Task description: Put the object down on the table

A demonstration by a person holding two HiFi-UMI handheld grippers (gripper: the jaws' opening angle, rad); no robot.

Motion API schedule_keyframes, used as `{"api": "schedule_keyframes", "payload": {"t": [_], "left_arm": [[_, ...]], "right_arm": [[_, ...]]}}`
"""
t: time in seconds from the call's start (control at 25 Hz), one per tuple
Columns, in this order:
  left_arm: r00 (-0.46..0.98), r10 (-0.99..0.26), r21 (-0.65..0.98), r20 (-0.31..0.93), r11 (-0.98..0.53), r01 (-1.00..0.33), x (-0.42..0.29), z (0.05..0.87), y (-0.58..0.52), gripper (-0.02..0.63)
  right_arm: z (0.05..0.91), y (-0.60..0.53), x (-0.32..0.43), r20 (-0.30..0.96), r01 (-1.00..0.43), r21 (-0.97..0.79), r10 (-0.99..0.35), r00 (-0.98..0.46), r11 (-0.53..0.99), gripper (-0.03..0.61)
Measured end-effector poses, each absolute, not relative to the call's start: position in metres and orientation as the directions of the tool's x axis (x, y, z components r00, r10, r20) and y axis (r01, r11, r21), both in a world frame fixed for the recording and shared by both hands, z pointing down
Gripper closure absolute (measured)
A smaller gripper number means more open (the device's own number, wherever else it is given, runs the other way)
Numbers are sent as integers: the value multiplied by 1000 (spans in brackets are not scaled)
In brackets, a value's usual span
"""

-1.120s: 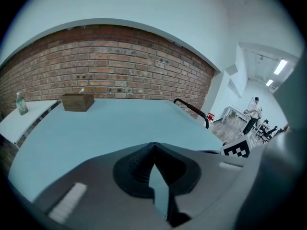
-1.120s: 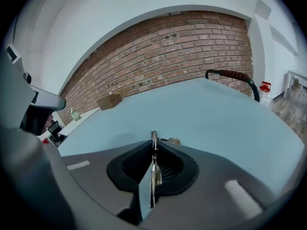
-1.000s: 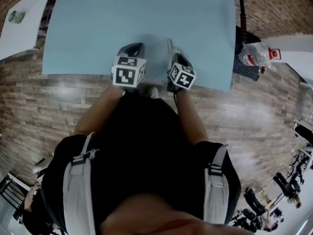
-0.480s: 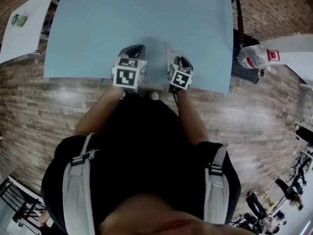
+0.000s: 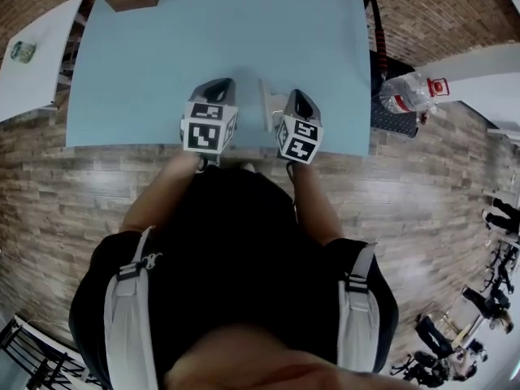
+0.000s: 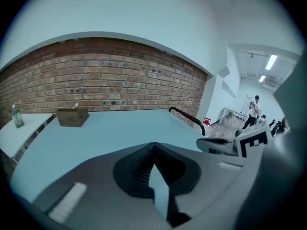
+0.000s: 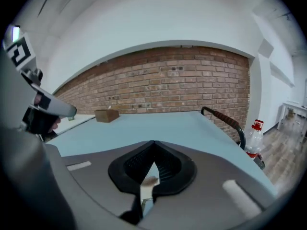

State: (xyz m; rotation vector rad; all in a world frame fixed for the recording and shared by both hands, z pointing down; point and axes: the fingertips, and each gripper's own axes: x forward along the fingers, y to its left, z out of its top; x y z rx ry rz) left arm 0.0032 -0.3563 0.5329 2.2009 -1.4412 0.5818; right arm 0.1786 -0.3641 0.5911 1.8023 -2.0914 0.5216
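The right claw [image 7: 152,152] is clenched on nothing, and the left claw [image 6: 153,150] is likewise pressed together and empty. A thin pale object [image 5: 264,106], too slim to identify, lies on the blue worktop [image 5: 203,31] between them, near the front edge. A second ago it sat at the right claw's tip; that claw has since drawn back beside it.
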Motion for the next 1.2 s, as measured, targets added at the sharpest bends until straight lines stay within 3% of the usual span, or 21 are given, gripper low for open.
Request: {"api": "schedule_keyframes", "payload": {"t": [0.36, 1.2], "left_arm": [[426, -755, 137, 498, -417, -899, 31, 502, -366, 614], [420, -778, 112, 467, -420, -901, 40, 483, -353, 614]], "right_arm": [[471, -360, 188, 241, -985, -94, -956, -164, 145, 565], [446, -345, 202, 196, -977, -135, -962, -188, 163, 566]]}}
